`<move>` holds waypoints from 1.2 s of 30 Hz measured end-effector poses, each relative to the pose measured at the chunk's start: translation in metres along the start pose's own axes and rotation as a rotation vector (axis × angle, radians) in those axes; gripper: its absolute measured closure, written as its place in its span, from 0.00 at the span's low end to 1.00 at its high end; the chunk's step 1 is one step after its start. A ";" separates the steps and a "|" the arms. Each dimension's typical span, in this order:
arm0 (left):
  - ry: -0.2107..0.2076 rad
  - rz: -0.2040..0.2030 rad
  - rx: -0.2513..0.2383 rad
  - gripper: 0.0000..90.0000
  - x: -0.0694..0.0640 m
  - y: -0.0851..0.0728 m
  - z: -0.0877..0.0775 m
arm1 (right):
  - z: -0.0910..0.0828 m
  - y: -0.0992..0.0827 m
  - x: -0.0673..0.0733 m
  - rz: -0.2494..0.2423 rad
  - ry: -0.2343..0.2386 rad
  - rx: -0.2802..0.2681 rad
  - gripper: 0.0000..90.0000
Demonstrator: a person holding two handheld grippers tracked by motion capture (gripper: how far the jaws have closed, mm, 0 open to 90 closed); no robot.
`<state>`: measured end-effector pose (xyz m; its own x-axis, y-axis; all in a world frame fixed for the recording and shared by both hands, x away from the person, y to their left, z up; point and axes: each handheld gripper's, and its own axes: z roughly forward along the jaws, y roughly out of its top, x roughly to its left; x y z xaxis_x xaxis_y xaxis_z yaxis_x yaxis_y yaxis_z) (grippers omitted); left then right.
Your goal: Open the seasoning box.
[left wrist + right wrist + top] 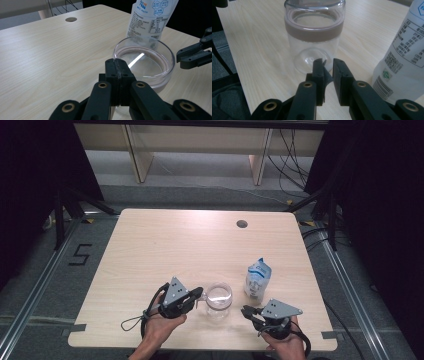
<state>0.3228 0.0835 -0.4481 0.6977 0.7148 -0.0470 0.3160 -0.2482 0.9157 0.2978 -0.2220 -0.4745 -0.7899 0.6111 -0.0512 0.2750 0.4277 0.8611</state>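
High view: the left claw (200,293), clamped, pinches the rim of the clear glass jar with a brown band (219,299). The right claw (246,310), narrowly parted and empty, sits near the white printed pouch (258,279) on the worktop (175,245).

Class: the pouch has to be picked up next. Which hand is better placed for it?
Right. The right gripper is free and sits just below the pouch, while the left gripper is shut on the glass jar rim, steadying it.

clear glass jar (219,299) upright, left claw (200,294) gripping.
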 end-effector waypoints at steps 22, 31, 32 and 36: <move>0.004 0.014 0.001 0.98 0.000 -0.001 0.000 | 0.014 0.015 -0.001 -0.006 0.027 -0.050 0.99; 0.006 0.015 0.001 0.98 0.000 -0.002 0.000 | 0.015 0.022 0.000 -0.015 0.042 -0.076 1.00; 0.006 0.014 0.001 0.98 0.000 -0.002 0.000 | 0.016 0.022 0.000 -0.011 0.050 -0.077 1.00; 0.006 0.015 0.001 0.98 0.000 -0.002 0.000 | 0.016 0.025 0.002 -0.009 0.056 -0.073 1.00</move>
<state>0.3220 0.0843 -0.4502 0.6987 0.7148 -0.0315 0.3064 -0.2591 0.9159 0.3118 -0.1994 -0.4612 -0.8222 0.5683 -0.0323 0.2286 0.3816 0.8956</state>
